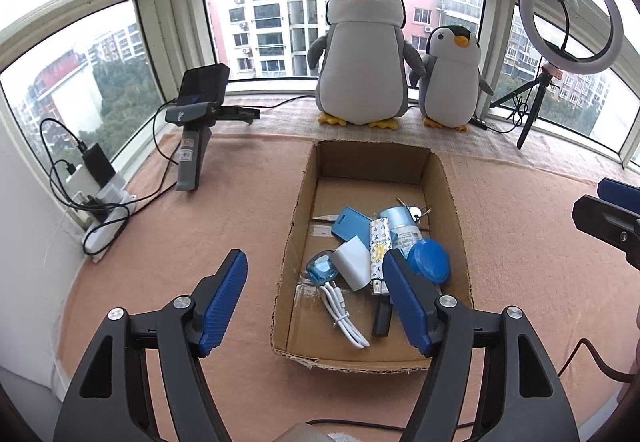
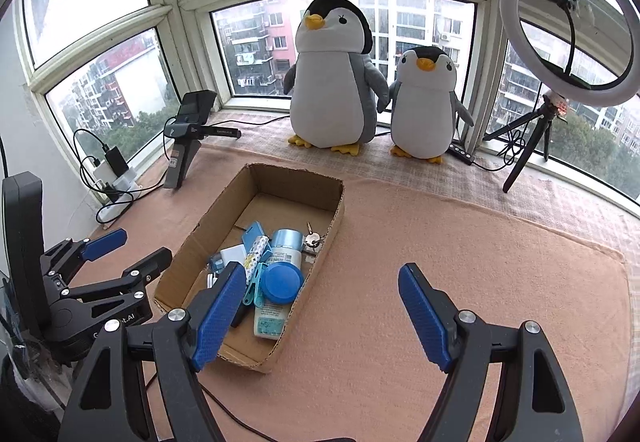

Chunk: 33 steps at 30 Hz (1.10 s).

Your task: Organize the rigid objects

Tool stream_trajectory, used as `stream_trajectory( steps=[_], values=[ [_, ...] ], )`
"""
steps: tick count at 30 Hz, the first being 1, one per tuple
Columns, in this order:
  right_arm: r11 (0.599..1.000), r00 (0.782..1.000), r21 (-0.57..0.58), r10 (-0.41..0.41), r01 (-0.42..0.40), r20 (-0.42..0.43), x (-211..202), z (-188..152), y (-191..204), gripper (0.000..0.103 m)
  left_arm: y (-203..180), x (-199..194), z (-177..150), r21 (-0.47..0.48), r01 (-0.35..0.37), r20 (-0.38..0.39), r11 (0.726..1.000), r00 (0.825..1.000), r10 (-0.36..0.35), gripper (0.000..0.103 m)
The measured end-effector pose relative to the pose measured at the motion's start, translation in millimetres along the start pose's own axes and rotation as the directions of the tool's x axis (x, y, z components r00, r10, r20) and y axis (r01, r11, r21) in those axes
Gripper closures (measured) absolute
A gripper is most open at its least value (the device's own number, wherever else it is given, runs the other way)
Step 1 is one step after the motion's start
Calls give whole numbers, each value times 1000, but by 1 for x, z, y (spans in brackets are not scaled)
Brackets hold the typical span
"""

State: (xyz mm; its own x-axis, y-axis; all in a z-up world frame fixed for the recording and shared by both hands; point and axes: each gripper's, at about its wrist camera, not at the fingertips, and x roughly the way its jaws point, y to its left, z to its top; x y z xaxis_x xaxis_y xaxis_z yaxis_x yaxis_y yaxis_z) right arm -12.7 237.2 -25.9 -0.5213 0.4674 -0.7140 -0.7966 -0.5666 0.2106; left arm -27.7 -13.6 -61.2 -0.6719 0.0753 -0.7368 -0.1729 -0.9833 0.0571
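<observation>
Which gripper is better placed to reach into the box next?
Left gripper: open, with the box straight ahead. The right gripper, also open, faces mostly bare mat, with the box off to its left.

Even, overcast daylight is admitted through the bay windows (image 1: 352, 22); upper panes are overexposed to white. Shadows are soft and faint. Straight frames are curved by fisheye distortion, and corners are vignetted dark. Focus is sharp throughout.
</observation>
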Motion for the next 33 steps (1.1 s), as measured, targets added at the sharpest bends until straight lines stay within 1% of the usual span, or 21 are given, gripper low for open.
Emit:
stream_trajectory(
  steps=[1,3,6,8,9,13,17,33],
  values=[
    [1000,1000,8,-9,9,8,-4,-1,-2,28,-2,-3,2,4,1,8,1000,1000,-1,32],
    [999,999,24,-26,25,25,-11,-3,-6,28,-4,-9,4,11,7,22,1000,1000,-7,25],
    [998,998,42,-56,54,40,-18,-7,-11,27,-9,-18,6,23,21,40,1000,999,-22,25],
    [995,996,56,-79,76,50,-23,-11,-14,19,-13,-22,7,36,34,49,999,998,-35,25],
    [994,995,63,-89,85,54,-24,-13,-16,17,-15,-24,7,42,42,52,998,998,-44,25],
    [991,993,88,-108,103,56,-26,-18,-24,17,-22,-26,6,56,71,47,996,996,-74,24],
    [987,989,99,-133,126,61,-28,-20,-28,17,-28,-27,5,69,86,41,994,995,-89,24],
    [987,990,97,-133,128,53,-25,-21,-29,16,-27,-26,5,65,92,34,994,995,-94,24]
  ],
)
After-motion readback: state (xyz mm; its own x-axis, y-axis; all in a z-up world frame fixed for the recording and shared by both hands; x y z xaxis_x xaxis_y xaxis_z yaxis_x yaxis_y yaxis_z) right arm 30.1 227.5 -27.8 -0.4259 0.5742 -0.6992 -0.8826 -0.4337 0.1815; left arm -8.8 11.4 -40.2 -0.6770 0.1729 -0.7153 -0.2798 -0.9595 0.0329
